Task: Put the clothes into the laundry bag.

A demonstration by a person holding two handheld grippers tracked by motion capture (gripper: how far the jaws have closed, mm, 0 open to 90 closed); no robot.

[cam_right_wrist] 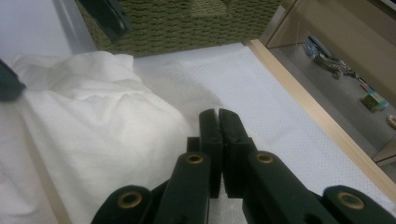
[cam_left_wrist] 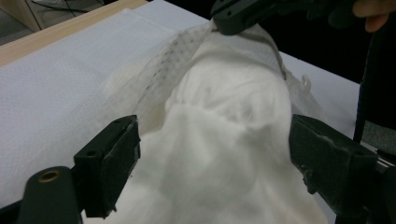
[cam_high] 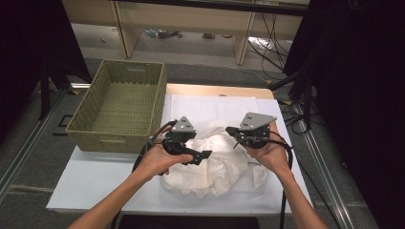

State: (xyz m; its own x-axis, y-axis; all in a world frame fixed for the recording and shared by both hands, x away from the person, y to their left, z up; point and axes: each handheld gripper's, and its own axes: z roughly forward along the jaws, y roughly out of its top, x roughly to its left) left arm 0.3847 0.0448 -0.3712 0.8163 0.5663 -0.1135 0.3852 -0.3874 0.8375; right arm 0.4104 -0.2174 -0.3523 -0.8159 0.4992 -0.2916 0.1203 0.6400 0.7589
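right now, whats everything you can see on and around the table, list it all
white cloth: one, white, crumpled heap near the table's front, between the two tongs
mesh fabric: one piece, white, lifted edge of the heap, pinched by the right tongs
basket: one, olive green, woven, on the table's left back part
table cover: one, white, dotted texture, spread under the cloth
table: one, white top with a wooden back edge
cables: several, dark, on the floor behind the table
left tongs: one, black, jaws open over the cloth
right tongs: one, black, shut on the mesh fabric
hands: two, one holding each tongs
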